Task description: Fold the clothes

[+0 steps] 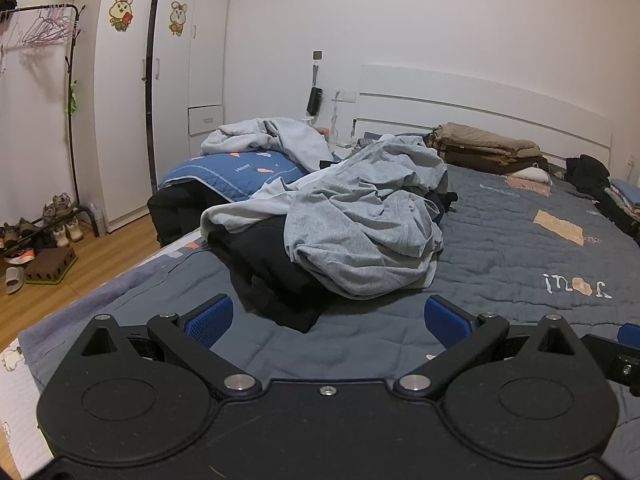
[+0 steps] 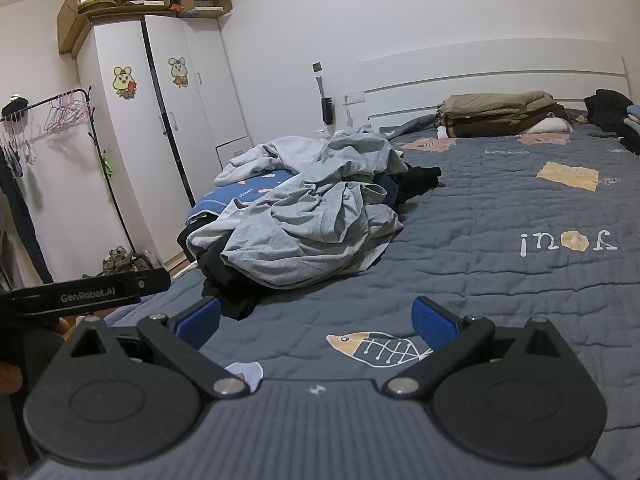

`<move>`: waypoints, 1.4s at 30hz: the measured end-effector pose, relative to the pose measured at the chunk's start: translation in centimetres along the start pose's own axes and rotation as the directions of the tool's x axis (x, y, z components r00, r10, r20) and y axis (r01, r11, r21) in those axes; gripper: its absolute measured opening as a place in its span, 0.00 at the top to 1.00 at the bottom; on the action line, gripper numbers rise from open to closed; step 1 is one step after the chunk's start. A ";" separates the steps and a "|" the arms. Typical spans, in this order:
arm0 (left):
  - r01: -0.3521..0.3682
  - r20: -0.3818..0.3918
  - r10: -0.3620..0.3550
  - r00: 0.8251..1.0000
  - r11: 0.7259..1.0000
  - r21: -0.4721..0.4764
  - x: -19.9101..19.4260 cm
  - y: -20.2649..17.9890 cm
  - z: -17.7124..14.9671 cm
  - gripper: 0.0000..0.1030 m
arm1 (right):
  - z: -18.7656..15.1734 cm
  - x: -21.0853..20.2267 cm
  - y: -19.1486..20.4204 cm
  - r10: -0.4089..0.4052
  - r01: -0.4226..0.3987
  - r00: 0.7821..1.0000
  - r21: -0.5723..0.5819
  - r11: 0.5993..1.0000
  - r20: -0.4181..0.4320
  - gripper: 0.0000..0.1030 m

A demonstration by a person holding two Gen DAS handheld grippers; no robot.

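A pile of unfolded clothes lies on the grey quilted bed: a light grey garment on top, black clothing under it. The pile also shows in the right wrist view, with the grey garment over the black clothing on the bed. My left gripper is open and empty, just short of the pile's near edge. My right gripper is open and empty over bare quilt, to the right of the pile. The left gripper's body shows at the left of the right wrist view.
Folded brown bedding and dark clothes lie by the white headboard. A blue quilt with a pale garment sits left of the bed. A wardrobe, clothes rack and shoes stand at left.
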State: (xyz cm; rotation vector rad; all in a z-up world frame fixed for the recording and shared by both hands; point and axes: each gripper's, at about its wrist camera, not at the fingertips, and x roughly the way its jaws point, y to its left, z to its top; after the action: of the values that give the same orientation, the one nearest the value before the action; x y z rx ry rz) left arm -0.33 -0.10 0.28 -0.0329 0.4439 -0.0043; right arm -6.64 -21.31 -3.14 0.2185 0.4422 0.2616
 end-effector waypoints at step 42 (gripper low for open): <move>0.065 0.013 -0.065 0.998 0.998 0.011 0.5 0.1 -0.2 0.00 | -0.1 0.5 -0.5 0.009 -0.010 1.000 0.038 0.999 0.012 0.01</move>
State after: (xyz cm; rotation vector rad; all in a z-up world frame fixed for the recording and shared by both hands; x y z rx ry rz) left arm 0.01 -0.04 -0.12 -0.0367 0.4289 -0.0701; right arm -6.16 -21.59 -3.52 0.2594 0.4349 0.2614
